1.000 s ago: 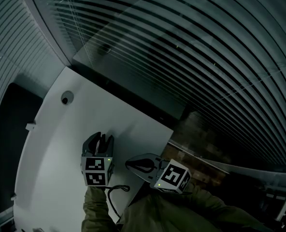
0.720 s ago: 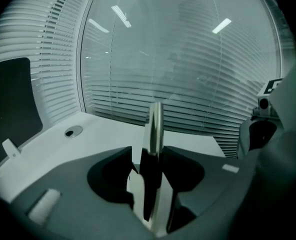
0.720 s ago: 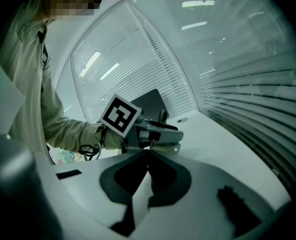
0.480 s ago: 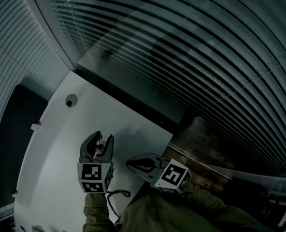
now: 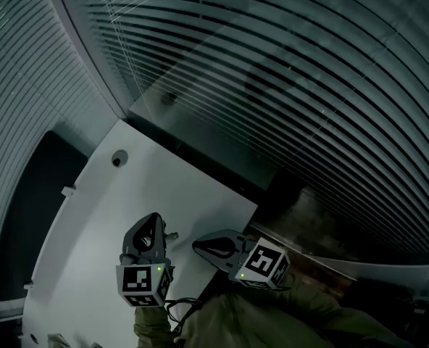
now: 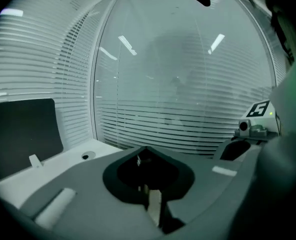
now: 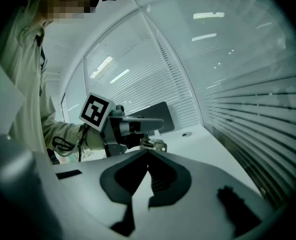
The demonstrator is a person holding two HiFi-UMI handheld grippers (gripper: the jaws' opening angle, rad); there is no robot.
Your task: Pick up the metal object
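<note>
A small shiny metal object sticks out at the right side of my left gripper, which has just closed and is shut on it above the white table. In the left gripper view only a glint of the metal object shows behind the meeting jaws of the left gripper. The right gripper view has the left gripper straight ahead, with the metal object hanging at its tips. My right gripper is shut on nothing, just right of the left one.
A round hole sits near the table's far corner. A dark panel stands at the table's left side, with a small white clip on that edge. Blinds behind glass wall the far and right sides.
The left gripper's jaws stood apart before and are now together on the metal object. The left gripper has lifted off the table. The right gripper has barely shifted.
</note>
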